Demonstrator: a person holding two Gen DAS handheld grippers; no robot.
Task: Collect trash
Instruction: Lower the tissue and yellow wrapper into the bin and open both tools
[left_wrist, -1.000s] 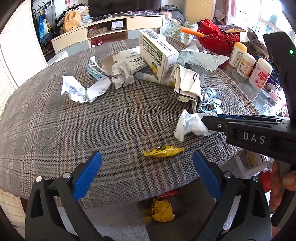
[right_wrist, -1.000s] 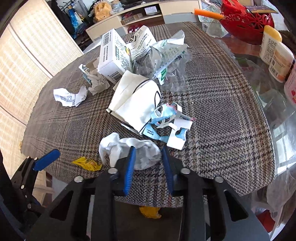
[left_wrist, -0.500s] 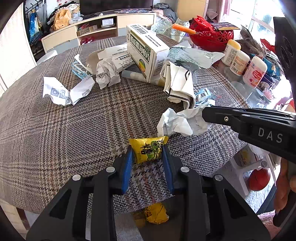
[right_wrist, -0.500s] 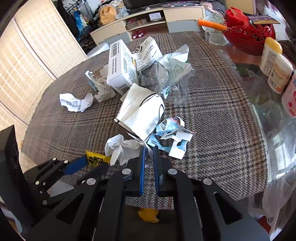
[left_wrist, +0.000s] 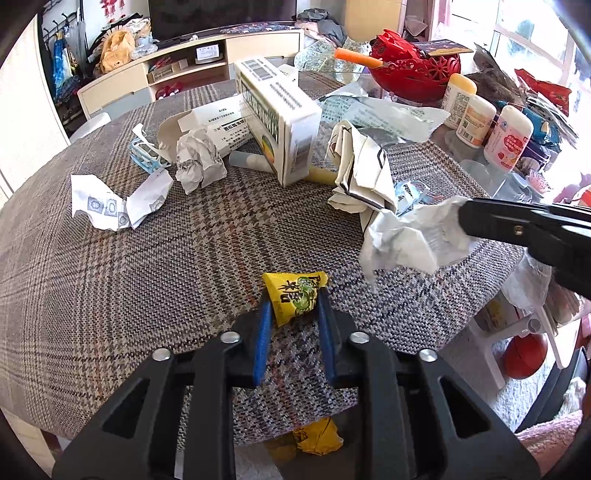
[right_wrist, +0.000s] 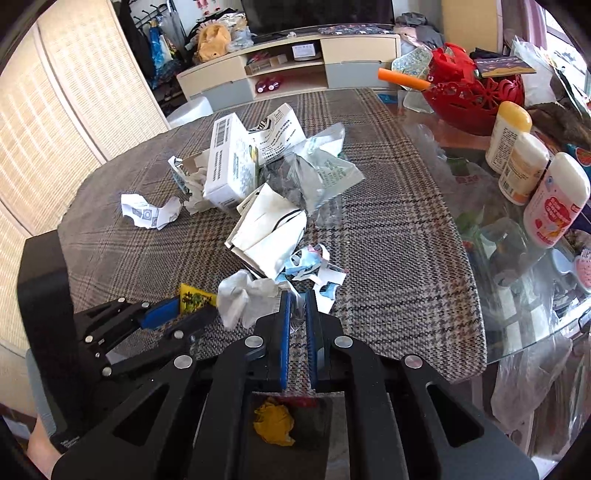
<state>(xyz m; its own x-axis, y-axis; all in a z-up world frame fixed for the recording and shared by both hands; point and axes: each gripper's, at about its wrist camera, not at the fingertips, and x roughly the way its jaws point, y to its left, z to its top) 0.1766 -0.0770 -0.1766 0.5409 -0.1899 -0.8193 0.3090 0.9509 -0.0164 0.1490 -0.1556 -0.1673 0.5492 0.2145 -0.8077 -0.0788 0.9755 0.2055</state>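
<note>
A yellow snack packet (left_wrist: 293, 297) lies near the front edge of the plaid-covered table (left_wrist: 110, 295). My left gripper (left_wrist: 293, 308) has its blue pads against both sides of the packet, and its jaws are still closing. The right wrist view shows that gripper (right_wrist: 177, 314) and the packet (right_wrist: 194, 297) at lower left. My right gripper (right_wrist: 296, 301) is shut on a crumpled white paper (right_wrist: 243, 299). In the left wrist view the paper (left_wrist: 406, 236) hangs from the right gripper (left_wrist: 465, 221) just above the cloth.
Further back lie a white carton (left_wrist: 280, 114), other crumpled papers (left_wrist: 118, 206), a folded white bag (left_wrist: 364, 170) and blue-white scraps (right_wrist: 314, 266). Bottles (left_wrist: 508, 136) and a red basket (left_wrist: 413, 70) stand at the right. Yellow trash (left_wrist: 317, 439) lies below the table edge.
My left gripper moved up to the yellow packet and closed around it. The right gripper shut on the crumpled paper and raised it a little.
</note>
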